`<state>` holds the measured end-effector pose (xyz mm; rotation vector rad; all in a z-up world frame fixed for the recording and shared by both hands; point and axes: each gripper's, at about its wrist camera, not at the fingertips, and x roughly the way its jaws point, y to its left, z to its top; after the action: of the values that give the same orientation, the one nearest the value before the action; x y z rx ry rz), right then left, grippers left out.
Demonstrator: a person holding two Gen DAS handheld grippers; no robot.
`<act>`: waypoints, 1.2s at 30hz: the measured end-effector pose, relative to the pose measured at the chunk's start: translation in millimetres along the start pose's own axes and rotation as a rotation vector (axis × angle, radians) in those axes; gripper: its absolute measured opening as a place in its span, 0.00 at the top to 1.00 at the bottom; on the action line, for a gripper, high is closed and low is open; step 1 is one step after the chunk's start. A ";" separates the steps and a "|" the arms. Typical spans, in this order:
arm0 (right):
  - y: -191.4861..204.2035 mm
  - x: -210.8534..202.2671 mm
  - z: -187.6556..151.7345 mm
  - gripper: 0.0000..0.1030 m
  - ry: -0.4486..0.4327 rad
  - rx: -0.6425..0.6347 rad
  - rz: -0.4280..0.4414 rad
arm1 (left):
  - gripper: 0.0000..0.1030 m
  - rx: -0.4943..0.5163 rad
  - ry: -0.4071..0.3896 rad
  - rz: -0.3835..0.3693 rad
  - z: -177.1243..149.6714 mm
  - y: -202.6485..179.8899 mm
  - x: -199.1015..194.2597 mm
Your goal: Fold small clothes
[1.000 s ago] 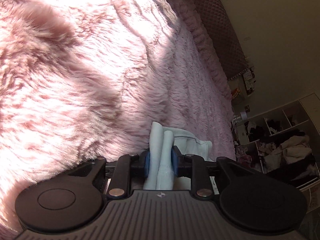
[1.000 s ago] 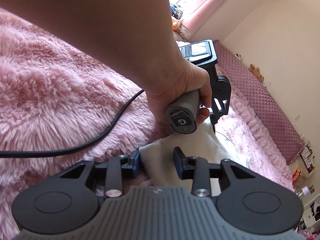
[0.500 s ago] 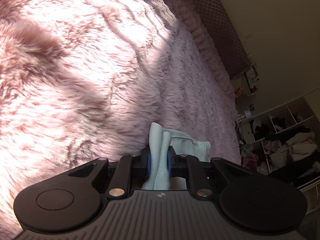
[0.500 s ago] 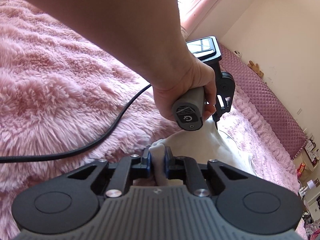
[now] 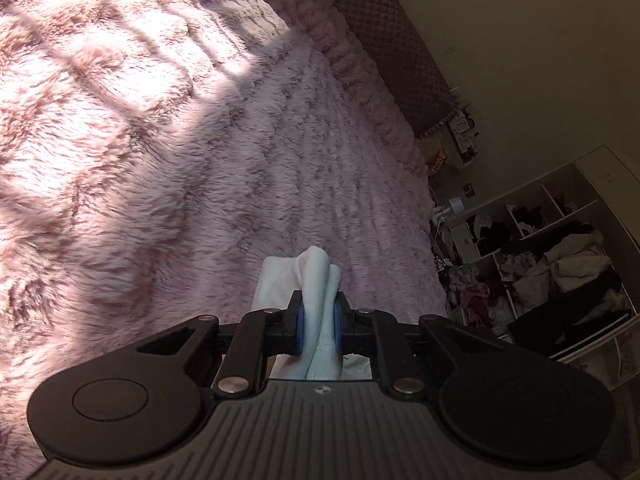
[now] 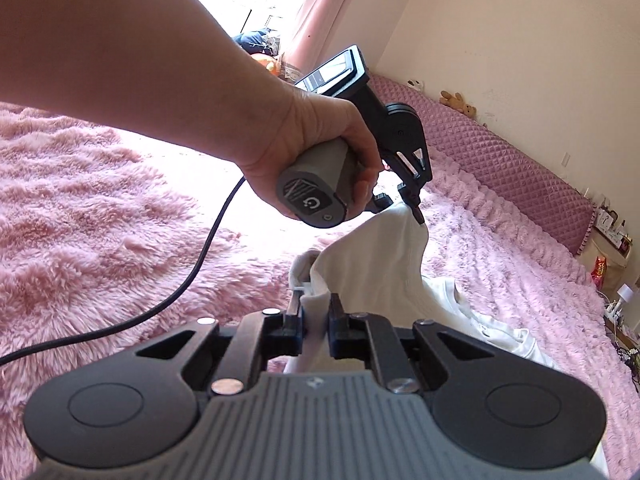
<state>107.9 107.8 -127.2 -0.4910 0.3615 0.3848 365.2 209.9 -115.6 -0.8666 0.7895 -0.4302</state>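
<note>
Both hand-held grippers point(image 5: 319, 326) point(image 6: 316, 326) clamped on white garment point(image 6: 384, 256).

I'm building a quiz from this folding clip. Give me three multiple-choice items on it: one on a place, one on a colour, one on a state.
1. Where does the free part of the white garment lie?
A. on a wooden table
B. on the pink furry blanket
C. in a basket

2. What colour is the cable across the blanket?
A. black
B. white
C. red

3. How is the right hand-held gripper?
A. open and empty
B. closed on the garment
C. holding the cable

Answers:
1 B, the cloth trails onto the furry pink cover.
2 A, a dark cord runs over the pink fur.
3 B, white cloth is pinched between its pads, as with the left hand-held gripper.
</note>
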 end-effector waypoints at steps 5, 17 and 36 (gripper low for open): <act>-31.8 -21.2 -1.9 0.95 -0.027 0.059 -0.046 | 0.86 0.062 0.023 -0.033 -9.7 -40.6 15.3; -132.5 -59.5 -42.8 0.95 -0.001 0.220 -0.202 | 0.87 0.118 0.045 -0.120 -54.8 -109.7 79.5; -249.3 -96.1 -159.0 0.96 0.124 0.543 -0.428 | 0.88 0.223 0.154 -0.159 -140.2 -183.6 185.2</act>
<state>95.4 -202.8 -121.9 -0.0510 0.4495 -0.1636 372.8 -85.8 -104.0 -0.6952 0.7991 -0.7186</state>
